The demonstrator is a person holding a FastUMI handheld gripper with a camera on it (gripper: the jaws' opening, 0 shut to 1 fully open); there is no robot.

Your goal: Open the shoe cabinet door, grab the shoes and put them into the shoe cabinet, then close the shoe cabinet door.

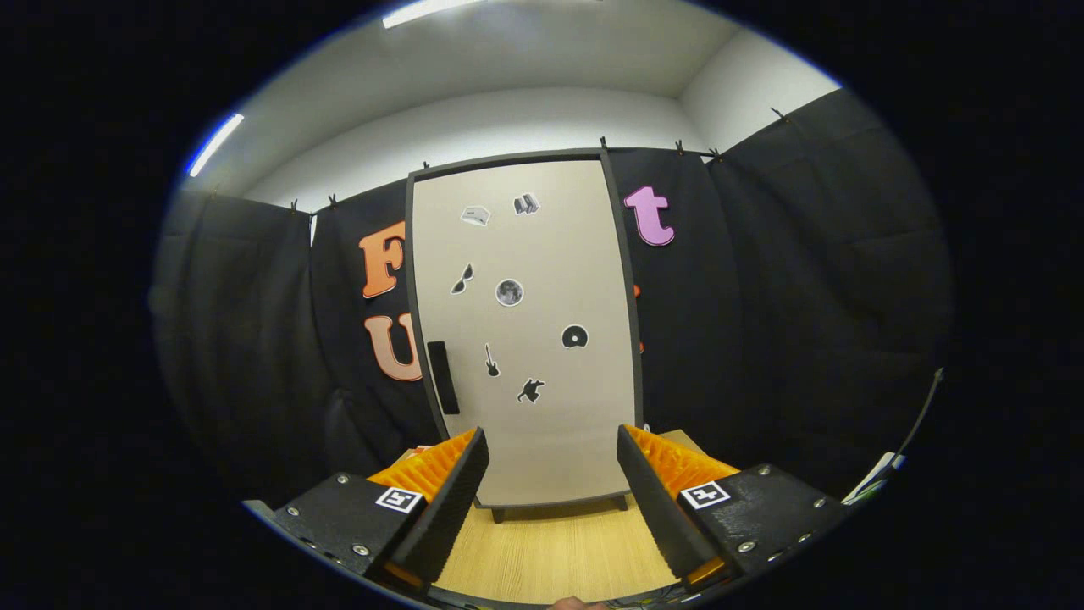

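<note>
A tall beige shoe cabinet (542,398) with a dark frame stands upright on the wooden floor, straight ahead beyond my fingers. Its door is closed and carries several small black stickers. A black vertical handle (443,378) sits on the door's left side, about mid-height. My gripper (552,462) is open, with nothing between its fingers. The left finger (453,496) and the right finger (652,500) frame the cabinet's lower part. The fingertips are apart from the door.
Light wooden floor (550,551) stretches from the fingers to the cabinet's short feet. Black cloth walls close in on both sides and behind the cabinet. A white cable and some white items (876,474) lie low at the right.
</note>
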